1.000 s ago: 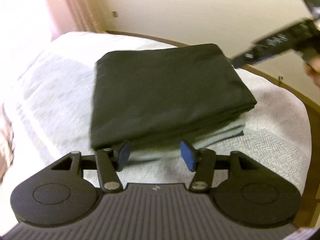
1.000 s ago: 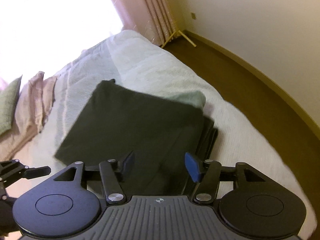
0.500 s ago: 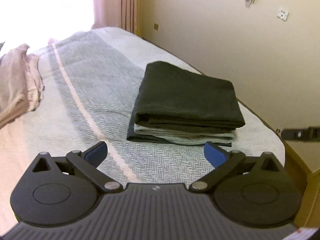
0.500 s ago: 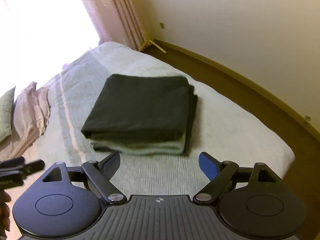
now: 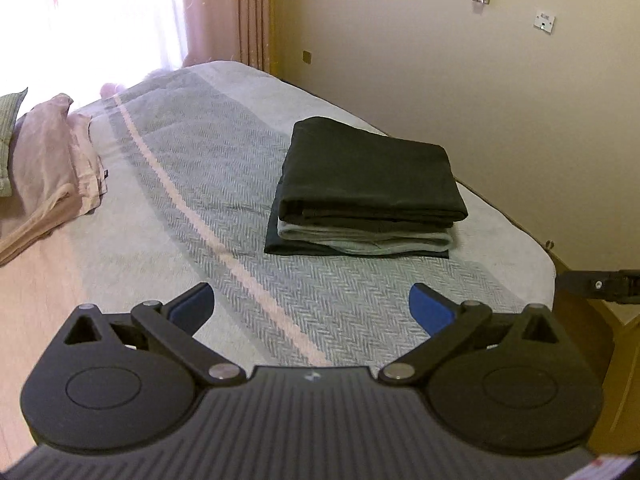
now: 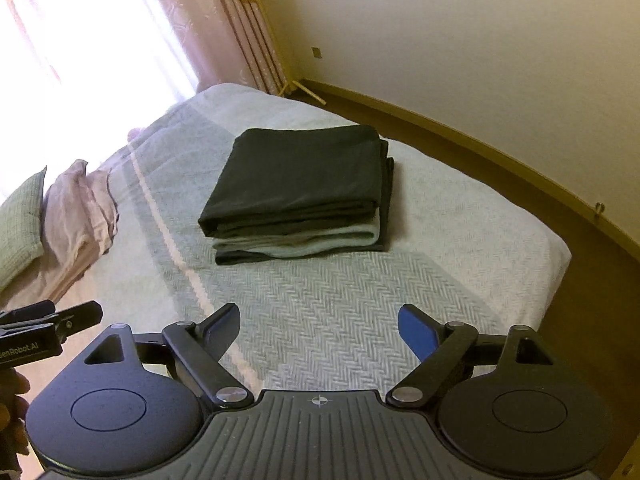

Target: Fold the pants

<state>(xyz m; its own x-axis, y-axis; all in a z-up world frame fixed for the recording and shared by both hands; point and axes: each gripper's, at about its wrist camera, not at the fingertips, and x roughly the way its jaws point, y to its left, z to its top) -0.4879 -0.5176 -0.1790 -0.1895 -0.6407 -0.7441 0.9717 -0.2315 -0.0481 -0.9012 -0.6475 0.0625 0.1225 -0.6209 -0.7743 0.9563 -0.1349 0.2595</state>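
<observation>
Folded dark pants (image 5: 368, 168) (image 6: 304, 176) top a neat stack on the bed, over a folded grey garment (image 5: 360, 238) (image 6: 296, 242) and another dark one at the bottom. My left gripper (image 5: 311, 308) hangs open, well back from the stack, nothing between its blue pads. My right gripper (image 6: 318, 326) is also open and empty, a good way in front of the stack. The other gripper's tip shows at each view's edge: the right one (image 5: 600, 285), the left one (image 6: 48, 326).
The bed has a grey herringbone cover (image 5: 280, 304) (image 6: 340, 300) with a pale stripe. Pink bedding (image 5: 48, 176) (image 6: 76, 216) and a green pillow (image 6: 20, 232) lie at the left. A wall (image 5: 480, 80), curtains (image 6: 240, 32) and wooden floor (image 6: 520, 168) lie beyond the bed edge.
Both grippers have opened wide and pulled back from the stack, which now lies farther away. The dark pants rest on top of the pile, let go.
</observation>
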